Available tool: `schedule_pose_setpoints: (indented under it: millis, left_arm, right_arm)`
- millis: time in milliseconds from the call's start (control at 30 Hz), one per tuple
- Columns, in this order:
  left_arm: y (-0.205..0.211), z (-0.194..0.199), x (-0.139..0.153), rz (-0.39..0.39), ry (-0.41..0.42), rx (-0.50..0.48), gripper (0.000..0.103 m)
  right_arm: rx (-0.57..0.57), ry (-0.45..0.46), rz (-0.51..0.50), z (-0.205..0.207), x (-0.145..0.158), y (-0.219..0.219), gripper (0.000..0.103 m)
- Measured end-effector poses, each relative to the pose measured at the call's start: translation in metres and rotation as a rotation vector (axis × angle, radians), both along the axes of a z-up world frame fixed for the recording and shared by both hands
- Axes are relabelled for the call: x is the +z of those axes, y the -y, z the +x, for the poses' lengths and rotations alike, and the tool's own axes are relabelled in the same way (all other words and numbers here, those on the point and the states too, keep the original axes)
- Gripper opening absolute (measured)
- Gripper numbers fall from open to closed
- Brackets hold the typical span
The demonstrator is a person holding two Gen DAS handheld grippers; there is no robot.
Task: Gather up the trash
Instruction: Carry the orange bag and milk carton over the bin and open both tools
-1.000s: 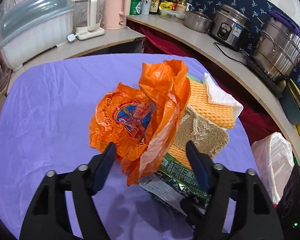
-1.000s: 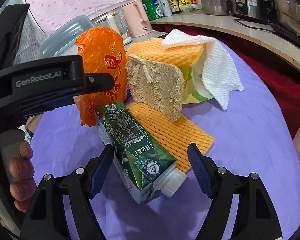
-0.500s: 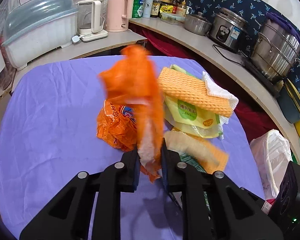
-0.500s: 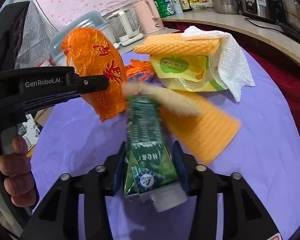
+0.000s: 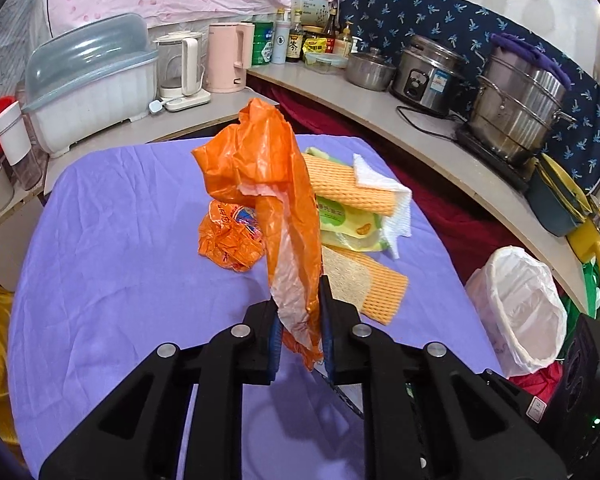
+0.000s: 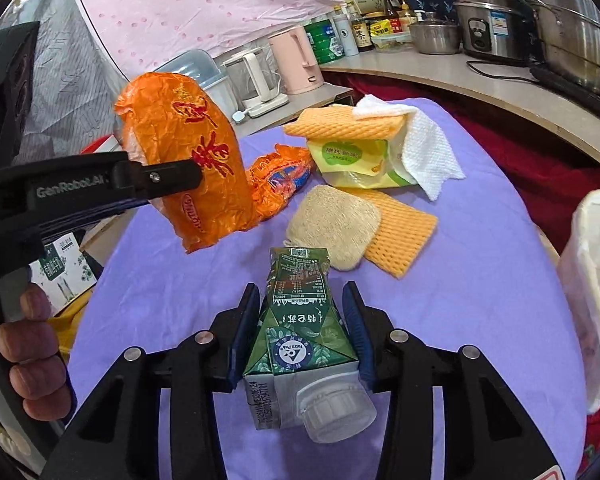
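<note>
**Both tools loaded above the purple worktop**

Left wrist view has our left tool (image 5: pixel 300 330) clamped on the lower end of an orange plastic bag (image 5: pixel 276 200), which stands up from the jaws toward 12 o'clock, clear of the worktop (image 5: pixel 112 240). At 11 o'clock from the tool a crumpled orange wrapper (image 5: pixel 230 236) lies on the cloth. At 1 o'clock we see a yellow-green packet (image 5: pixel 346 222) with an orange foam net (image 5: pixel 350 186) and a white paper towel (image 5: pixel 384 196) on top of it. A white-lined bin (image 5: pixel 520 308) sits off the worktop edge at 3 o'clock.

From the right wrist view, our right tool (image 6: pixel 304 330) grips a green carton (image 6: pixel 300 328) by its sides (white cap toward the camera). Beyond it, at 12 to 1 o'clock, a tan loofah pad (image 6: pixel 334 224) rests on a second foam net (image 6: pixel 400 232).
</note>
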State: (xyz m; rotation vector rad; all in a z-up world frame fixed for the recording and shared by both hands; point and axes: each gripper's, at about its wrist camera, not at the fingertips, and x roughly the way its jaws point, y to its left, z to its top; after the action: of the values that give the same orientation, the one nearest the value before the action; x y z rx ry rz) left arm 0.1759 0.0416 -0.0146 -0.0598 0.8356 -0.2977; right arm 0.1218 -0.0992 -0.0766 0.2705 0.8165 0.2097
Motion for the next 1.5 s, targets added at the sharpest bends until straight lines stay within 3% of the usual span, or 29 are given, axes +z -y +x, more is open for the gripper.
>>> schedule_pose_setpoints:
  millis: [300,567,633,833,1033,1233,1500]
  left_arm:
    - [0.007,-0.044,-0.006,0.024,-0.020,-0.029,0.016]
    - [-0.001,-0.058,-0.022,0.046,-0.059,-0.010,0.016]
    - [-0.003,-0.060,-0.022,0.051,-0.060,-0.007,0.016]
    - [0.000,-0.064,-0.019,0.058,-0.051,-0.018,0.016]
    - [0.022,-0.064,-0.009,0.052,-0.028,-0.062,0.016]
    - [0.068,-0.066,0.007,0.047,0.005,-0.142,0.016]
    - [0.148,-0.073,0.019,0.053,0.039,-0.270,0.016]
  right_arm:
    - [0.042,-0.175,-0.042,-0.044,-0.028,0.002,0.042]
    - [0.047,-0.251,-0.072,-0.030,-0.038,-0.006,0.049]
    - [0.056,-0.265,-0.066,-0.030,-0.042,-0.009,0.036]
    - [0.017,-0.200,-0.059,-0.043,-0.028,-0.001,0.036]
    - [-0.092,-0.093,-0.051,-0.057,0.010,0.037,0.036]
    - [-0.208,-0.020,-0.039,-0.074,0.039,0.085,0.036]
    - [-0.395,0.032,-0.020,-0.096,0.056,0.170,0.036]
